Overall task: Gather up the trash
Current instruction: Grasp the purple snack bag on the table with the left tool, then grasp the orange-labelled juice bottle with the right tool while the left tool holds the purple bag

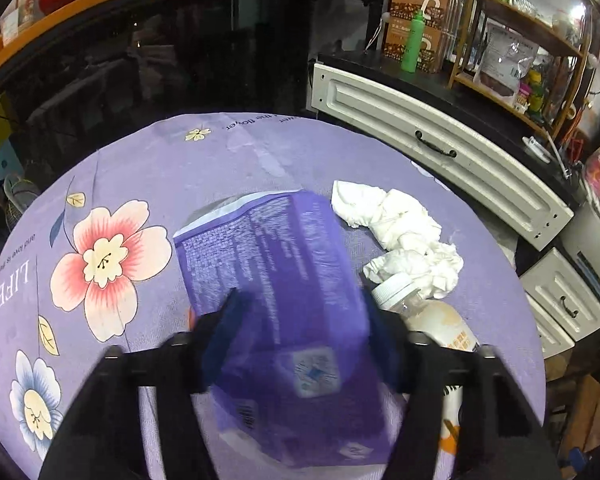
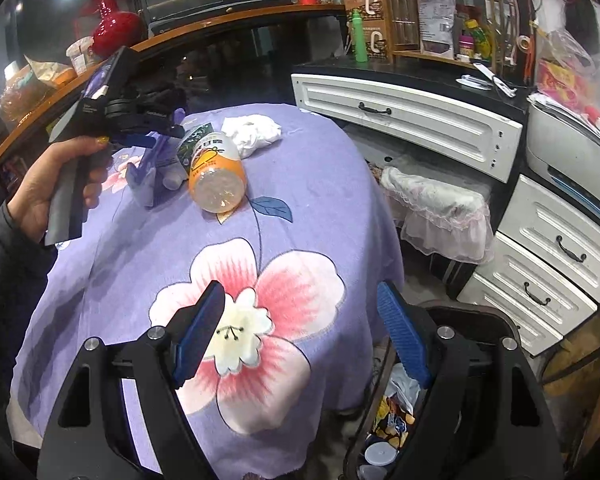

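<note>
A: Left hand-held gripper [image 1: 300, 312]: jaws part-way in, blue pads pressed on both sides of a purple printed paper carton [image 1: 276, 280]. Carton gripped over the surface, a round top under a lilac flowered cloth [image 2: 320, 200].

B: Right hand-held gripper [image 2: 300, 332]?

A: Jaws wide apart, nothing between them. It hangs over the near edge of the cloth, above a dark bin [image 2: 392, 420] with wrappers inside.

B: Writing?

A: "LIFE" on the cloth, legible. Carton's small print is blurred. Clear plastic bottle with orange label [image 2: 216, 172] lies on its side beside crumpled white tissue [image 2: 254, 130]; label text too small.
</note>
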The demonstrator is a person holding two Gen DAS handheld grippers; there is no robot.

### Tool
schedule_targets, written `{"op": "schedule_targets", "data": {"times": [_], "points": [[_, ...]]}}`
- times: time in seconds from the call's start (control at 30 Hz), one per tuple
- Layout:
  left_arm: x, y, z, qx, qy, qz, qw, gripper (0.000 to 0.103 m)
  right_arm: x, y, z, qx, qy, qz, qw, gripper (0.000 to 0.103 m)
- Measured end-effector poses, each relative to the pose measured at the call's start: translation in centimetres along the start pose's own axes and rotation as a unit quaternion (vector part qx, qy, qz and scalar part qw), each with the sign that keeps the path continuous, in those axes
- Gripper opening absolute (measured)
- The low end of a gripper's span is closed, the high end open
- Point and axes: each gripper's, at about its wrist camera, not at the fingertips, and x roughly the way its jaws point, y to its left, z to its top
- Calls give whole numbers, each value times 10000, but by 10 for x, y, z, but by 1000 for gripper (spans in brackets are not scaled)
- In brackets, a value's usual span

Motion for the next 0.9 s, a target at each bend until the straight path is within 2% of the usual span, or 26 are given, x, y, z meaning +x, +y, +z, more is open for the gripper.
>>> {"op": "schedule_targets", "data": {"times": [0.07, 0.1, 0.13, 0.27, 0.6, 0.77, 0.9], "points": [[-7, 5, -2, -66, -62, -75, 9999, 29, 4, 5, 4, -68, 0, 36, 10000, 78], [-10, 7, -4, -106, -94, -136, 9998, 25, 6, 7, 7, -110, -15, 63, 9999, 78], [-13, 11, -5, -154, -120, -198, 9996, 15, 7, 11, 10, -148, -28, 97, 9998, 78], [-30, 25, -14, -310, -285, -326, 9986, 5, 11, 20, 19, -242, -22, 253, 9994, 78], [-88, 55, -50, -510, -769, -753, 9929, 2, 37, 48, 49, -612, 136, 635, 9960, 78], [-115, 64, -77, -508, -983, -829, 9904, 2, 61, 71, 71, -992, 159, 597, 9932, 78], [-129, 75, -95, -624, -1141, -864, 9877, 2, 91, 87, 89, -1102, 363, 586, 9915, 78]]}}
